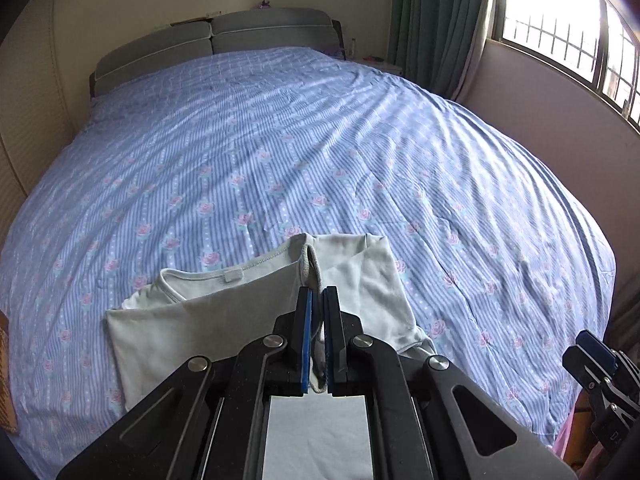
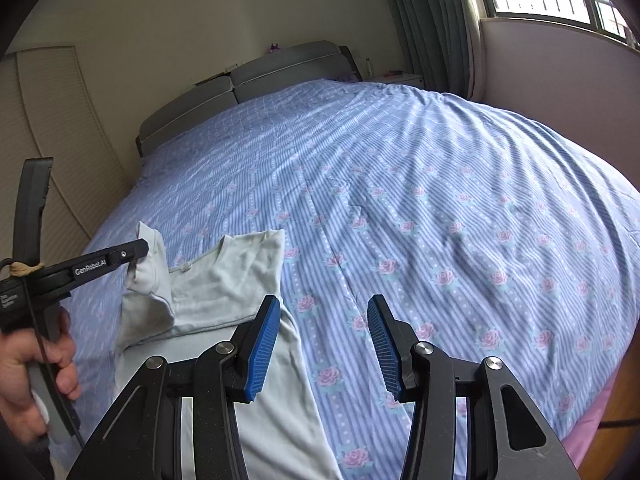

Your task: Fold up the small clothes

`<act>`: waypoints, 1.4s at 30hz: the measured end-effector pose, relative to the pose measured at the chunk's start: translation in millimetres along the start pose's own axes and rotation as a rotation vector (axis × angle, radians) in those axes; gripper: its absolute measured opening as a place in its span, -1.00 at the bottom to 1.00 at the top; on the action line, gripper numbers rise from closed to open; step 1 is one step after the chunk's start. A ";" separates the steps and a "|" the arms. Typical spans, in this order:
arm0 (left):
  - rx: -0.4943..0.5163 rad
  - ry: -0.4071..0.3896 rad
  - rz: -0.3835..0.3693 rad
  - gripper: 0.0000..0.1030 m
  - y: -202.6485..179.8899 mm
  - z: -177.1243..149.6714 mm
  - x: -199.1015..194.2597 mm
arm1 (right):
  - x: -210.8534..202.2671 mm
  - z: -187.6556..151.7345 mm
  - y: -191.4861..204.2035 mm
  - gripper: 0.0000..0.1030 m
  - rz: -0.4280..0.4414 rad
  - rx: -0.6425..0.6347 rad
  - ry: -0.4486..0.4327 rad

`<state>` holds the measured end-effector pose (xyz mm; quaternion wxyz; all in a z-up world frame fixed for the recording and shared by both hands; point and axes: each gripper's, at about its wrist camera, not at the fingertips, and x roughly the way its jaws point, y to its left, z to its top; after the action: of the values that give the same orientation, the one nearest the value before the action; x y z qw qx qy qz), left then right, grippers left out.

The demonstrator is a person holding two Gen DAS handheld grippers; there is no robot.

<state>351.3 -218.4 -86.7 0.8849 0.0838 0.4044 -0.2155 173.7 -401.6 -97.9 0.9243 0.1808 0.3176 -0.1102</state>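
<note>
Shirt (image 1: 208,320) on bed (image 1: 320,140) — left tool (image 1: 319,300) angled down, clenched on sleeve; right tool (image 2: 322,344) angled down, released.

shirt (image 1: 224,312): pale, soft knit cloth, matt, with a stitched neckline hem
bedspread (image 1: 320,152): thin woven cloth, blue striped with pink roses, finely creased, matt
left gripper (image 1: 319,300): matt black plastic body, shiny round metal pins, blue ribbed pads
right gripper (image 2: 323,336): same black plastic, blue pads finely grooved
headboard (image 1: 240,36): grey padding, perhaps fabric; too distant to be sure
curtain (image 1: 436,20): green cloth, pleated
</note>
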 end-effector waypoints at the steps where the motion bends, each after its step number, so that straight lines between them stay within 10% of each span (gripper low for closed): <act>1: -0.001 0.010 -0.003 -0.86 -2.7 -2.1 7.2 | 1.7 -0.9 -1.8 -0.10 -0.002 0.001 0.002; 17: 0.093 0.057 -0.002 -0.85 -38.7 -5.6 61.6 | 25.6 -13.6 -18.3 -0.09 -0.017 0.032 0.040; 23: 0.083 0.032 0.027 -0.09 -27.4 -14.0 47.7 | 33.7 -14.4 -16.4 -0.09 -0.009 0.021 0.058; 42: -0.197 0.024 0.210 0.12 152.3 -100.9 3.9 | 135.5 5.6 81.7 -0.10 0.184 -0.187 0.178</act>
<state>353.5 -51.1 -160.1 0.9015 0.0409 0.4232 -0.0801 307.7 -341.5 -157.1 0.9114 0.1313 0.3894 0.0214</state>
